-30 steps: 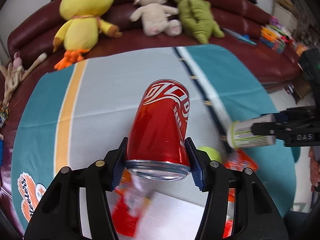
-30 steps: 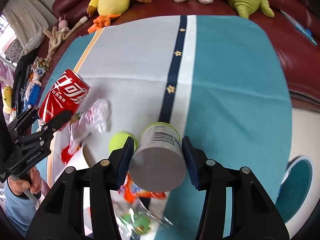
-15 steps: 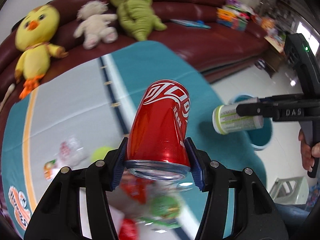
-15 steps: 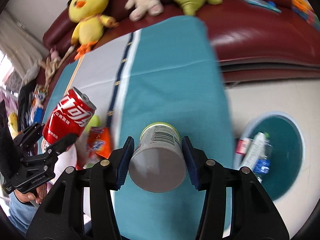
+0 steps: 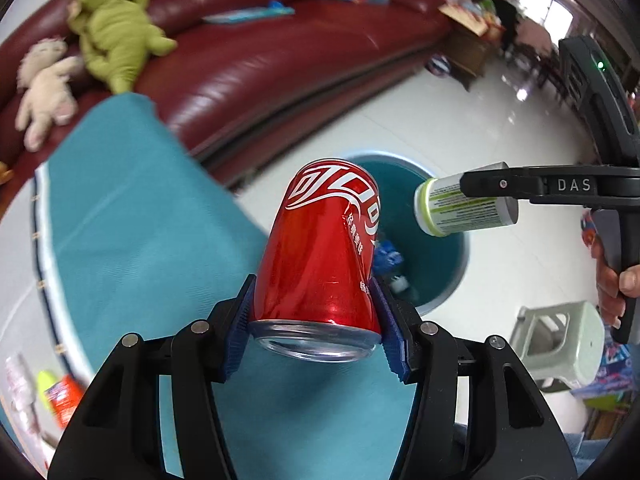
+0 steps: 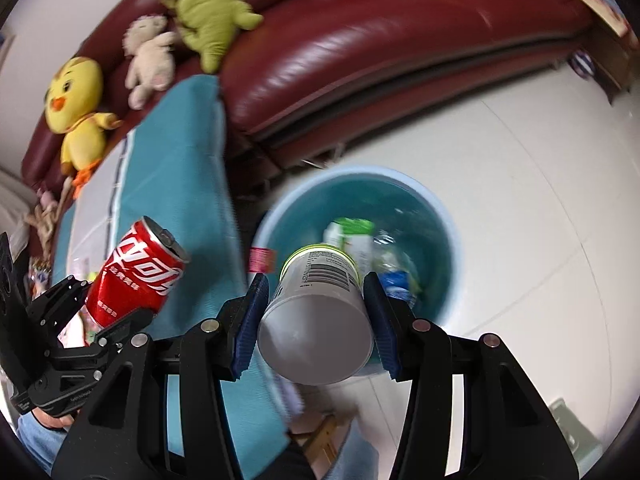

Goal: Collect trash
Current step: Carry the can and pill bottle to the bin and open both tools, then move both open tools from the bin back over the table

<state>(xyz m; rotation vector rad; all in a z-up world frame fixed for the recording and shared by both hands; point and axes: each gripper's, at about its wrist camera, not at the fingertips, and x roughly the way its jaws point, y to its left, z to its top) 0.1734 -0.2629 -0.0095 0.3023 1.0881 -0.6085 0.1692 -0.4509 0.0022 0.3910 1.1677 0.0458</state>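
Note:
My left gripper [image 5: 316, 328] is shut on a dented red cola can [image 5: 320, 256], held over the teal tablecloth's right edge; the can also shows in the right wrist view [image 6: 136, 276]. My right gripper [image 6: 316, 316] is shut on a white cup with a green rim [image 6: 316, 312], held just above the near rim of the blue bin [image 6: 448, 240] on the floor. The cup also shows in the left wrist view [image 5: 464, 208]. The bin [image 5: 444, 256] holds a carton, a bottle and wrappers.
The teal-and-white clothed table [image 5: 120, 216] carries wrappers and a green ball at its left [image 5: 52, 392]. A dark red sofa [image 6: 380, 52] with plush toys [image 6: 208, 8] stands behind. A pale green stool [image 5: 560, 344] stands on the white tiled floor at right.
Both grippers have swung right from over the table toward the bin, each keeping its can or cup. The bin now lies directly ahead of the right gripper.

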